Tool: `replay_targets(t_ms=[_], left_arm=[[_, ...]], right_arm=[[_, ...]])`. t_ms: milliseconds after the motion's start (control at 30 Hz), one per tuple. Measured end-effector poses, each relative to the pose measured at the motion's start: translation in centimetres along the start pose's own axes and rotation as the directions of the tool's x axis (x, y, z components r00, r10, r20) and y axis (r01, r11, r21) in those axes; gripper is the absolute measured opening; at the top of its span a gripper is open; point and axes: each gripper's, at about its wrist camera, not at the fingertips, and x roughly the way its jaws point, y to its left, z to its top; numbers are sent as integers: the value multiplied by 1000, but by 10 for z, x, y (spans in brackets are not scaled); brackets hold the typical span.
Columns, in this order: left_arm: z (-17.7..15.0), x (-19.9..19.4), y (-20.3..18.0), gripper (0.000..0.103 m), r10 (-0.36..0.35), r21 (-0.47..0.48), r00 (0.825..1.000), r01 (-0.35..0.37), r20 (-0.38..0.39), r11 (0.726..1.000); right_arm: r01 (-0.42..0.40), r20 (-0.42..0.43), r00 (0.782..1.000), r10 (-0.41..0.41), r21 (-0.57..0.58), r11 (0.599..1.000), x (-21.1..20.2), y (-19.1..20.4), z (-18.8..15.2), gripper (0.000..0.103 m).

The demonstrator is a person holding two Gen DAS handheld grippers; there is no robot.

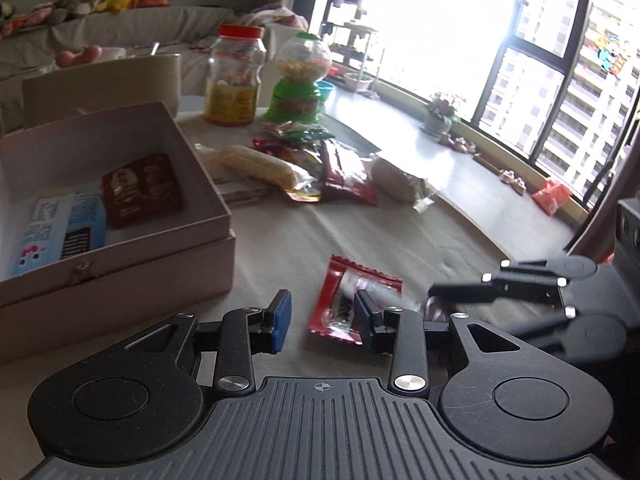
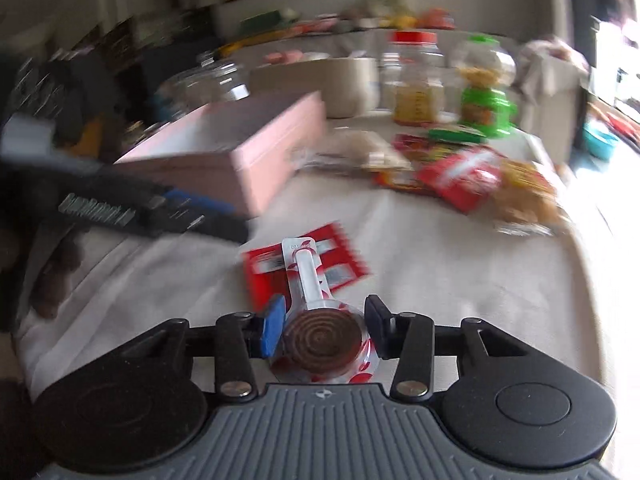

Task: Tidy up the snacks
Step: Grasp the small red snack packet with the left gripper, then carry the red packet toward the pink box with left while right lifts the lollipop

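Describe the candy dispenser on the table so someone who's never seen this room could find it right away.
Start at the pink box, then look past the snack pile to the table's far edge. Beside the red-lidded jar stands the dispenser: the only one with a clear globe on a bright green base.

Daylight floods in through the window (image 1: pixel 460 20) at the upper right of the left wrist view, blown out to plain white glare there. The table (image 1: pixel 304 236) below is evenly lit, with soft shadows. The right wrist view is smeared by motion blur (worst on the pink box (image 2: pixel 240 152) and the snack packets (image 2: pixel 460 176)). Both views bow strongly toward their edges.
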Motion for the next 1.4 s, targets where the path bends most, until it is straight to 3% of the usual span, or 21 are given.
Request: replay_targets(t_ms=[167,233,333,467,533,633,767,867,1000,1167,1400], left_arm=[[3,13,-20,39,7,92,1000,-6,-14,996],[5,22,-31,39,19,151,999,-14,-34,988],[3,38,-46,39,32,236,996,-11,-85,972],[-3,44,-62,60,13,328,993,27,-118,944],[-4,43,-65,64,-9,343,991,54,-132,938],[-3,42,-62,64,-11,321,992,51,-125,946],[2,47,-52,61,66,296,993,-33,-100,955],[4,56,-46,66,51,266,992,-19,-116,964],[11,60,-34,64,11,175,993,10,-115,985],[15,63,-33,65,0,163,992,21,-127,986],[12,56,-24,65,-44,77,991,54,-124,996]], right_arm=[[165,37,984,-176,196,967,-6,-44,-5,46],[130,54,987,-148,255,958,-9,-53,-7,49],[136,53,987,-153,241,961,-8,-50,-8,56],[133,53,987,-149,233,963,-5,-46,-8,61],[124,55,989,-141,241,963,-3,-51,-7,62],[120,55,989,-137,238,964,-4,-52,-6,64],[115,55,990,-132,237,965,-5,-52,-7,67],[111,54,990,-127,232,966,-5,-52,-7,70],[102,50,992,-115,221,970,-3,-51,-6,75],[81,48,994,-93,217,973,-2,-52,-5,81],[53,47,997,-65,217,975,-2,-53,-5,85]])
